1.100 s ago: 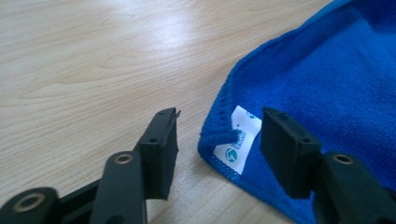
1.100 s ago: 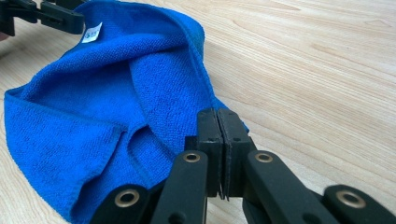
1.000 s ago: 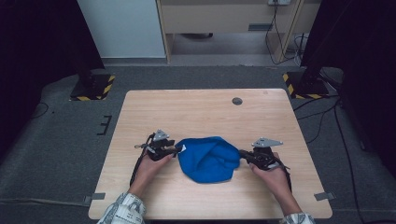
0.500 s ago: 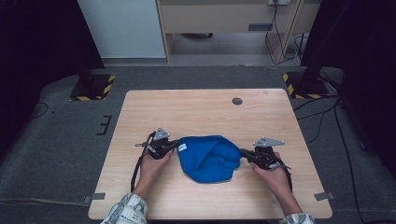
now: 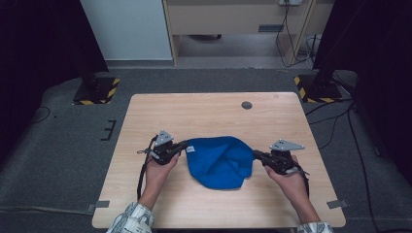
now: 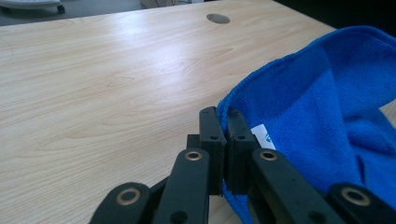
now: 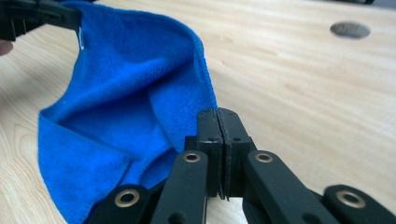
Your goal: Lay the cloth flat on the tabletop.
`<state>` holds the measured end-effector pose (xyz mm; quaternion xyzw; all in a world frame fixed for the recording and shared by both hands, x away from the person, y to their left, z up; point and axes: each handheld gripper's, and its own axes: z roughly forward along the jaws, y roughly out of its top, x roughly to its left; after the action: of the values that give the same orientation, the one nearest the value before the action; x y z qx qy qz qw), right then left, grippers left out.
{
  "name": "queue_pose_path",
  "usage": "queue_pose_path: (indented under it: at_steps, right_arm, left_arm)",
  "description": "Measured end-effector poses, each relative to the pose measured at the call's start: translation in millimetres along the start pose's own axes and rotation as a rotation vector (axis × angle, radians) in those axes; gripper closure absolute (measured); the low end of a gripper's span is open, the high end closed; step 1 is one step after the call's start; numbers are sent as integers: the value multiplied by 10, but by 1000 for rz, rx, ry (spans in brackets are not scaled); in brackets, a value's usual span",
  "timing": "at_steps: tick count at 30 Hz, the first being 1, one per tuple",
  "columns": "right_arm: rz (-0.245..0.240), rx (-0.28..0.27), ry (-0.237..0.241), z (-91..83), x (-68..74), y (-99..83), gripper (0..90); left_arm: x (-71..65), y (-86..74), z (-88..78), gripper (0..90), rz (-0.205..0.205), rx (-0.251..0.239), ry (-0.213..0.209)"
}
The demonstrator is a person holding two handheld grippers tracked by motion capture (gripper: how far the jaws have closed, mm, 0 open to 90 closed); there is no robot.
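The left gripper [image 5: 180,146], black hard plastic with a grey three-cornered plate on top, sits at about nine o'clock from the table's middle. Its jaws have just been closing and now pinch the left corner of the blue cloth [image 5: 218,161]; in the left gripper view the two flat pads [image 6: 212,135] press together with the hemmed edge of the cloth [image 6: 322,116] and a small white label [image 6: 261,135] just beside them.

The cloth is a soft, fuzzy towel, slack and folded on itself, hanging in a rounded pouch between the two grippers near the front half of the table [image 5: 194,109]. Its lower fold rests on the wood toward six o'clock. Nothing lies inside the fold.

The right gripper [image 5: 256,155], at about three o'clock, is clamped on the cloth's right corner [image 7: 187,116]; its pads [image 7: 208,135] meet tightly.

The table is pale wood with a smooth grain, square edges and a round cable hole [image 5: 247,105] toward one o'clock. The far half is open.
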<state>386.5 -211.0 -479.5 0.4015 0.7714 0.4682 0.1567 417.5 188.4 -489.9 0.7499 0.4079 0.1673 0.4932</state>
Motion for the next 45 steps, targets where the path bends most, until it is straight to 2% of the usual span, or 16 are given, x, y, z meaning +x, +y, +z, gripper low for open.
queue_pose_path:
  at_steps: [3,8,10,17,20,33,42,45]
  right_arm:
    - [-4,-24,-1,-69,5,71,890]
    - [-6,-25,-15,-133,-23,112,890]
    - [1,-27,-23,-143,-53,117,890]
    - [7,-16,-29,-105,-169,168,890]
    - [0,-16,-27,-108,-193,224,890]
    - [-11,-116,-22,-336,-270,505,890]
    - [-26,-150,-19,-504,-255,672,890]
    - [-32,-156,-24,-543,-255,713,889]
  left_arm:
    - [-7,32,-38,881,-14,-13,3]
    - [-18,79,-64,879,-32,-31,9]
    - [-29,95,-50,879,-42,-29,-2]
    - [-44,206,-22,880,-28,-8,8]
    - [-37,291,-44,881,-34,-20,9]
    - [-120,622,-173,886,4,-41,39]
    - [-165,757,-269,886,17,-59,40]
    - [-166,780,-284,886,10,-63,35]
